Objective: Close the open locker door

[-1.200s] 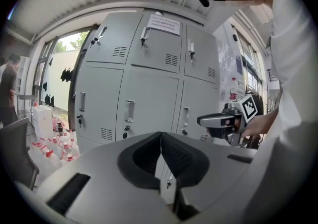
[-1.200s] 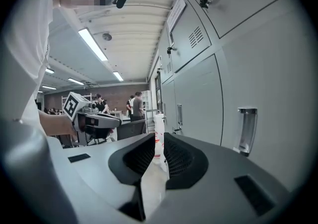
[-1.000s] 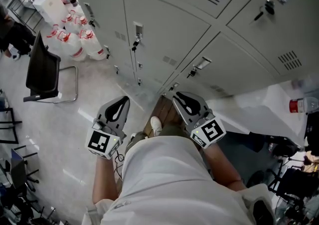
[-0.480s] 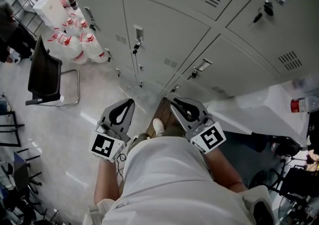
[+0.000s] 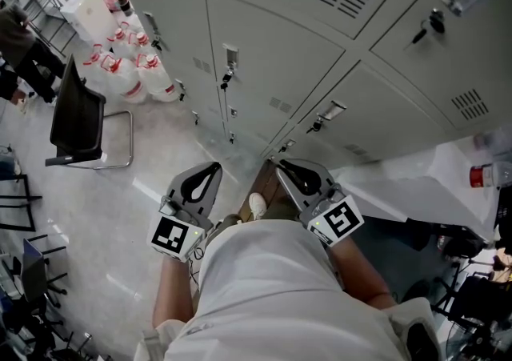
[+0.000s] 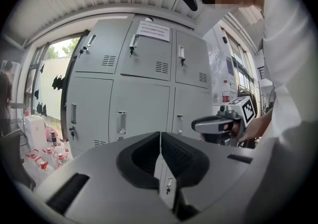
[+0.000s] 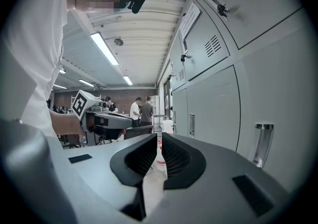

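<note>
The grey lockers stand right in front of the person. Every locker door I can see looks shut, so I cannot tell which one is open. The left gripper is held out near the bottom of the lockers. Its fingers are pressed together and hold nothing. The right gripper is close beside it, by the lockers too. Its jaws have just been closing. Only a thin gap is left between them, and nothing is in it. A black chair and some big water bottles are on the floor, left of the lockers.
</note>
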Demonstrator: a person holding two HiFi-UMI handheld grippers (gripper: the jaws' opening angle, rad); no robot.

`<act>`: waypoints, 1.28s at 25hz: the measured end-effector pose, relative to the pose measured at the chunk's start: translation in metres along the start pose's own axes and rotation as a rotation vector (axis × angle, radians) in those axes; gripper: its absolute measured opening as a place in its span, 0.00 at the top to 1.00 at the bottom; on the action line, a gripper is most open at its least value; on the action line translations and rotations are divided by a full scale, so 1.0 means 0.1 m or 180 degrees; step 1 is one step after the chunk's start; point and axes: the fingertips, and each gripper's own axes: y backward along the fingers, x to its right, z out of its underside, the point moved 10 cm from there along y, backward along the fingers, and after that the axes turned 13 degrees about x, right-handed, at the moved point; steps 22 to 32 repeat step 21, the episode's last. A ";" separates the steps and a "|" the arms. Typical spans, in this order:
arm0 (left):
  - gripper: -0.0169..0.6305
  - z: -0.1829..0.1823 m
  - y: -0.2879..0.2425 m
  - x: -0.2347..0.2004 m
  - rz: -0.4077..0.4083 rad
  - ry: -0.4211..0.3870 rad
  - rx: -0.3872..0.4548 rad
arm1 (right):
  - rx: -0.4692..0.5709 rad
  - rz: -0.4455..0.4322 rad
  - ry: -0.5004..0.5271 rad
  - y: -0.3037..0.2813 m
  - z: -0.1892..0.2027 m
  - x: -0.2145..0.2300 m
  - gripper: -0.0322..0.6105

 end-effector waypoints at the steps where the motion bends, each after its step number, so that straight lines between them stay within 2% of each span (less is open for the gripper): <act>1: 0.97 0.00 0.01 0.00 -0.0013 0.0008 -0.0005 | -0.0003 0.0010 -0.0015 0.00 0.01 0.01 0.89; 32: 0.97 0.04 0.07 0.06 -0.0070 0.0098 -0.0022 | -0.0039 -0.0013 -0.0078 0.04 0.08 0.00 0.91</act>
